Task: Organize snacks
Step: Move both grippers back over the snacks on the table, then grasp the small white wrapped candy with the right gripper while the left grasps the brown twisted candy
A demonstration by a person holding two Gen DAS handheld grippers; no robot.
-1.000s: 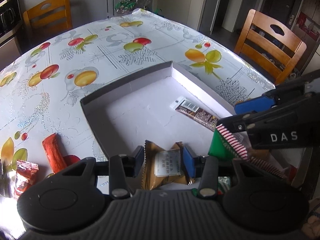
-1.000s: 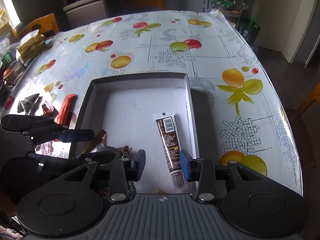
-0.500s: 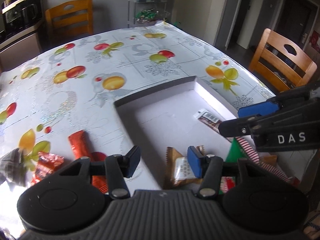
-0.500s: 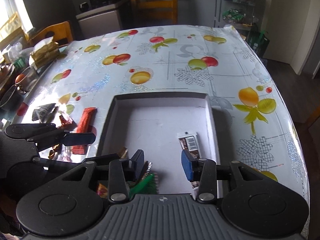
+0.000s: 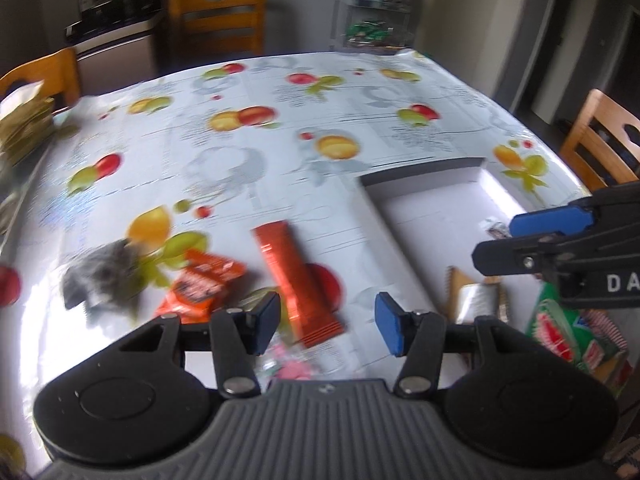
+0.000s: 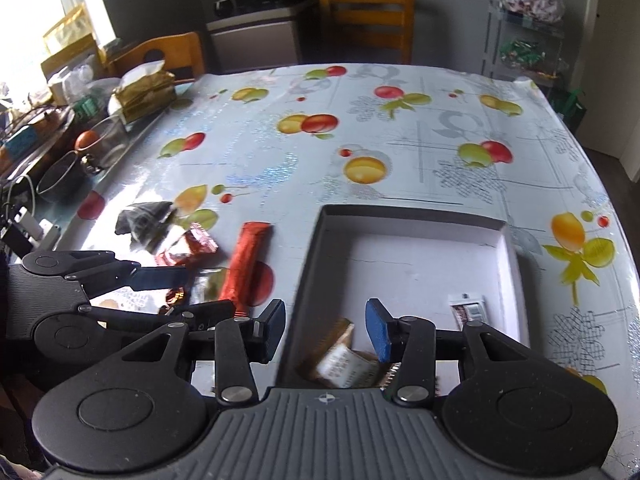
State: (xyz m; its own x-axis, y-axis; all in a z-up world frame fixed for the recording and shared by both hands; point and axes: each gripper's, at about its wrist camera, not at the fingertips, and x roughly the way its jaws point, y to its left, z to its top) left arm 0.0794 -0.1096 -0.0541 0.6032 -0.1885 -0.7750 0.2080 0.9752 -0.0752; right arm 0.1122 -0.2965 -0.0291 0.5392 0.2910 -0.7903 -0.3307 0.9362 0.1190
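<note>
Counter (image 6: 400,128): covered by a white cloth printed with fruit, filling the centre of both views. Wooden chairs (image 6: 366,20) stand at the far edge, upper centre of the right wrist view; a wire rack (image 6: 528,44) is at upper right, and clutter lines the left edge.

Loose on the cloth, left of centre: a red bar (image 5: 298,276), an orange packet (image 5: 202,282) and a dark grey wrapper (image 5: 100,276). The left wrist view is blurred, so finer detail cannot be read.

Left gripper (image 5: 326,320): jaws apart, holding nothing, low in the frame with the near end of the red bar between them. Right gripper (image 6: 326,330): jaws apart, empty, over the near left wall of the box.

Box (image 6: 404,218): open and shallow, right of centre. It holds a brown packet (image 6: 340,360) at the near edge, a dark bar (image 6: 468,310) by the right wall, and a green packet (image 5: 560,336), lower right of the left wrist view.
</note>
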